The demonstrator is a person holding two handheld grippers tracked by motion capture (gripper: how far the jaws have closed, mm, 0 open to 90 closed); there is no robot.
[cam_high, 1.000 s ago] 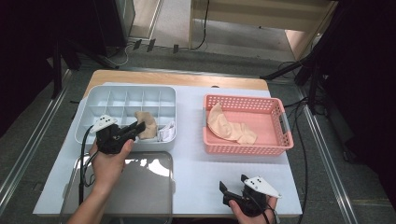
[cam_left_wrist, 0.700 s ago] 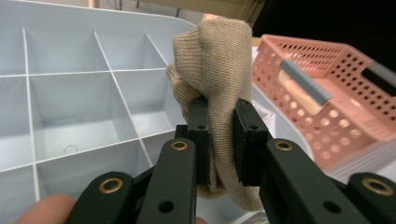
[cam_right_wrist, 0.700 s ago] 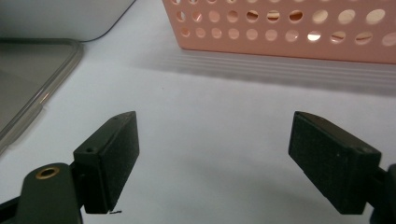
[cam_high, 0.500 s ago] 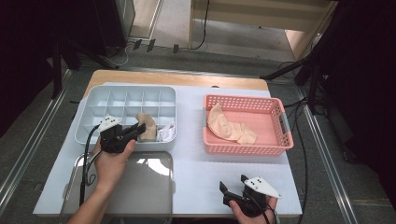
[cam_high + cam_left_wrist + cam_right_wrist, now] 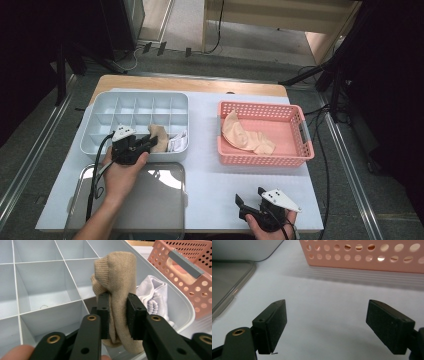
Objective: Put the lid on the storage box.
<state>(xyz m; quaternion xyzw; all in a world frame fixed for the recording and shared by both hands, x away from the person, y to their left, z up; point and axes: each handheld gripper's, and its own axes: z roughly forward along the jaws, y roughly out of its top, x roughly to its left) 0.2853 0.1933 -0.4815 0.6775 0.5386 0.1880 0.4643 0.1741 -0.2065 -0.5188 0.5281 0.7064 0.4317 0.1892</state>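
A tan sock, a white sock, a pale grey-blue divided tray, a pink perforated basket.

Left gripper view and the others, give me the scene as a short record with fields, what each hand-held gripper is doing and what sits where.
left hand-held gripper: jaws have just been opening, pads still against the tan sock between them
tan sock: bunched, over a near-row compartment of the divided tray
white cloth: balled up in the compartment beside the sock
right hand-held gripper: open, nothing between the jaws, over the bare white table
pink basket: right of the tray, holds beige cloth
clear lid: flat on the table, in front of the tray
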